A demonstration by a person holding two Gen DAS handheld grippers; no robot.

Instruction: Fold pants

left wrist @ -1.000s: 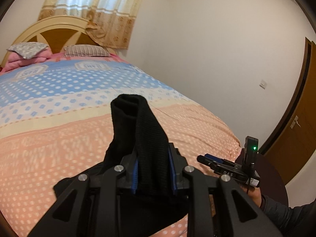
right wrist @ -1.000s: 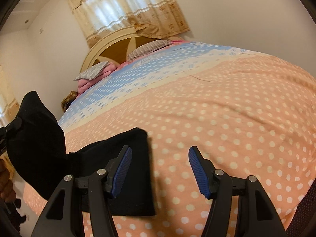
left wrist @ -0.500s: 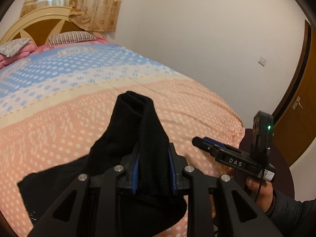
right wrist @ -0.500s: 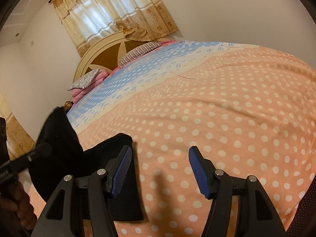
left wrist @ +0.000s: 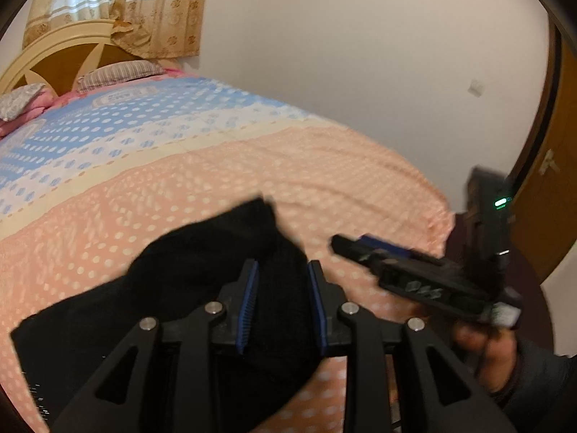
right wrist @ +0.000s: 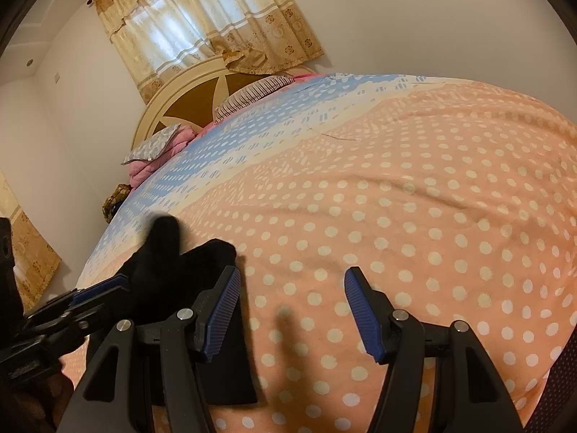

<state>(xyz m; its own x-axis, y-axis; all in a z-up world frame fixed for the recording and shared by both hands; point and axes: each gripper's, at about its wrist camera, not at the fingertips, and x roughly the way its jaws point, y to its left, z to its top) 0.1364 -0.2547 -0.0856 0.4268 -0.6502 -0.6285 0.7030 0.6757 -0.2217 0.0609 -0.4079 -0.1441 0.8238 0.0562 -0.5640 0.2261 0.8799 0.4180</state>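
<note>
The black pants [left wrist: 202, 288] lie near the foot of the bed [left wrist: 252, 166], on the peach, white-dotted part of the cover. One bunched end of them is lifted and caught in the left gripper [left wrist: 283, 303]: its blue-lined jaws are pinching that thick fold, which sticks up beyond the tips. The rest of the cloth trails down to the left and spreads flat on the cover.

The right gripper [right wrist: 292, 310] hangs over the bed with its jaws spread wide and nothing between them. The pants [right wrist: 202, 288] sit just beside its left finger, partly behind it, not inside the gap; only dotted cover shows there.

From the left wrist view, the right gripper [left wrist: 364, 247] points in from the right side, close to the held fold but apart from it.
</note>
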